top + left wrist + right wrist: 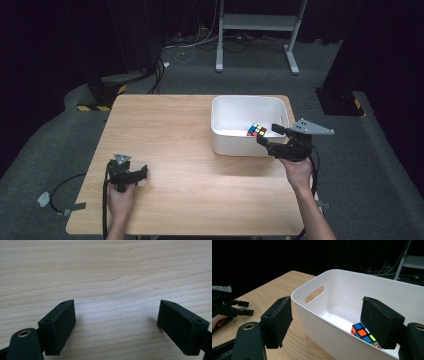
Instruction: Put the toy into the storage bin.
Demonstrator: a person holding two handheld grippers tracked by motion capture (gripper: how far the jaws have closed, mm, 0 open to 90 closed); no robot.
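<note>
A colourful puzzle cube (256,130) (362,333) lies inside a white plastic bin (247,98) (312,286) at the table's back right. My right gripper (268,135) (327,320) hovers at the bin's near right corner. Its jaws stand apart, one outside the bin wall and one inside beside the cube, touching neither. My left gripper (141,173) (116,325) rests low over the wooden table (175,125) at the front left. It is open, with bare wood between its jaws. The left gripper (229,307) also appears far off in the right gripper view.
The bin has a slot handle (314,293) in its end wall. Beyond the table, a white metal stand (257,22) and loose cables (195,45) sit on the grey carpet. A black and yellow base (100,95) lies near the table's back left corner.
</note>
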